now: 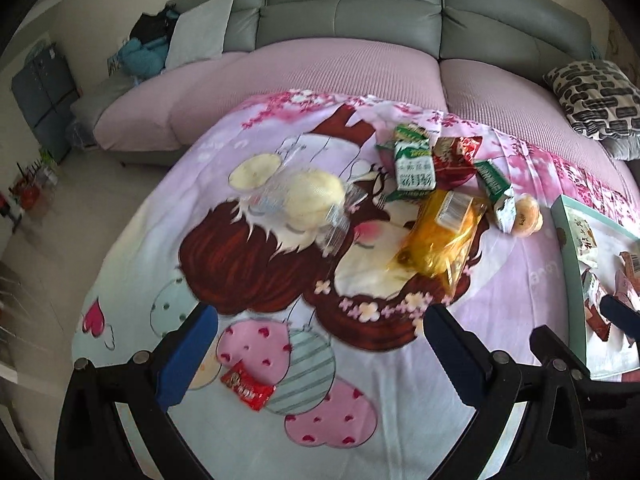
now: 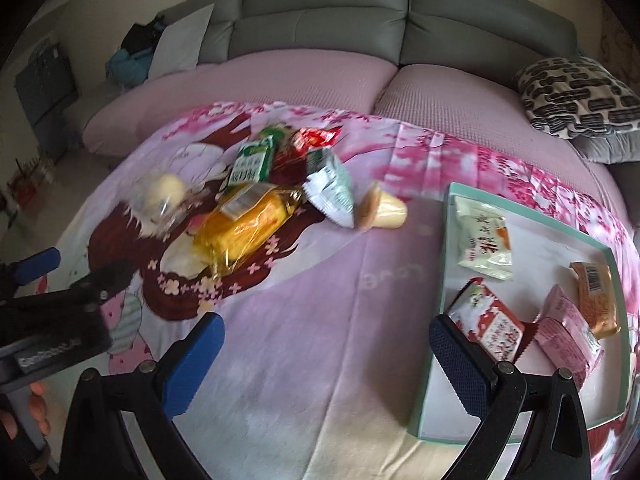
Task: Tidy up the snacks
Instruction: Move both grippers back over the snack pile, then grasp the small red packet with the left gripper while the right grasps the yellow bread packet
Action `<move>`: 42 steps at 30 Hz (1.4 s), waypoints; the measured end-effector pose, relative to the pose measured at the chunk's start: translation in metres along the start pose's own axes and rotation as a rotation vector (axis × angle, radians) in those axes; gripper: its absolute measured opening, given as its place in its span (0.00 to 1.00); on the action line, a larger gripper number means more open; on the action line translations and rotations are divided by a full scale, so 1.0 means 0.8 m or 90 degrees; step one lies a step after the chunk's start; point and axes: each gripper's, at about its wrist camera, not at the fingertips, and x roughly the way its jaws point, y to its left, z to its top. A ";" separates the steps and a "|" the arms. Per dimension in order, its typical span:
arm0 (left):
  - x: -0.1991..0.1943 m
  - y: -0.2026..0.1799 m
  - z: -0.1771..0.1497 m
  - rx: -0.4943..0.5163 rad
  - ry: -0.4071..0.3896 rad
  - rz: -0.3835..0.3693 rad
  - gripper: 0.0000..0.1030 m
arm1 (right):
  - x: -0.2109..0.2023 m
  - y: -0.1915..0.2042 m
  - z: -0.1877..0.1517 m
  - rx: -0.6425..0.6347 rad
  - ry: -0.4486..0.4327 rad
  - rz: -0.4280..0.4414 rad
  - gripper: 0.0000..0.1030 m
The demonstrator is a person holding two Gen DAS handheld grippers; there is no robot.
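Snacks lie heaped toward the far edge of a cartoon-printed cloth (image 1: 256,432) covering a desk: a crinkly yellow cellophane pack (image 1: 444,236), glossy green packets (image 1: 414,168), a red foil bag (image 1: 456,156), and pale round buns in clear wrap (image 1: 304,196). A small red sachet (image 1: 247,386) lies alone near the front edge. At the right edge sits a flat, shallow box with a mint-green rim (image 2: 448,248), holding four pouches. Both tools, left tool (image 1: 320,356) and right tool (image 2: 326,364), hover spread wide with blue ribbed pads, pinching nothing. Smooth bare cloth stretches between the heap and the front edge
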 end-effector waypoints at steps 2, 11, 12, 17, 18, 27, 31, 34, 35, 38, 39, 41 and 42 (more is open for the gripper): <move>0.002 0.010 -0.007 -0.012 0.009 -0.014 0.99 | 0.005 0.005 -0.002 -0.004 0.008 -0.001 1.00; 0.026 0.049 -0.048 -0.036 0.072 -0.040 0.99 | 0.026 0.012 -0.023 0.006 0.057 -0.001 1.00; 0.027 0.052 -0.051 -0.037 0.074 -0.042 0.99 | 0.026 0.014 -0.025 0.006 0.058 -0.002 1.00; 0.038 0.062 -0.071 -0.021 0.098 -0.057 0.89 | 0.029 0.021 -0.028 -0.006 0.062 -0.009 1.00; 0.042 0.064 -0.073 -0.022 0.104 -0.061 0.78 | 0.030 0.022 -0.028 -0.009 0.063 -0.011 1.00; 0.053 0.069 -0.083 -0.025 0.119 -0.084 0.39 | 0.039 0.026 -0.030 -0.016 0.075 -0.017 1.00; 0.054 0.057 -0.083 -0.006 0.119 -0.086 0.30 | 0.040 0.027 -0.031 -0.017 0.076 -0.018 1.00; 0.055 0.060 -0.081 -0.006 0.116 -0.090 0.25 | 0.041 0.026 -0.032 -0.016 0.079 -0.017 1.00; 0.055 0.061 -0.080 -0.009 0.115 -0.089 0.24 | 0.042 0.026 -0.032 -0.017 0.079 -0.017 1.00; 0.061 0.056 -0.073 -0.013 0.111 -0.089 0.23 | 0.043 0.026 -0.028 -0.016 0.074 -0.013 1.00; 0.064 0.053 -0.070 -0.014 0.111 -0.090 0.23 | 0.044 0.026 -0.025 -0.014 0.068 -0.007 1.00; 0.071 0.048 -0.059 -0.017 0.110 -0.090 0.23 | 0.046 0.027 -0.018 -0.007 0.052 0.014 1.00; 0.076 0.046 -0.053 -0.021 0.108 -0.092 0.23 | 0.047 0.027 -0.013 0.001 0.042 0.030 1.00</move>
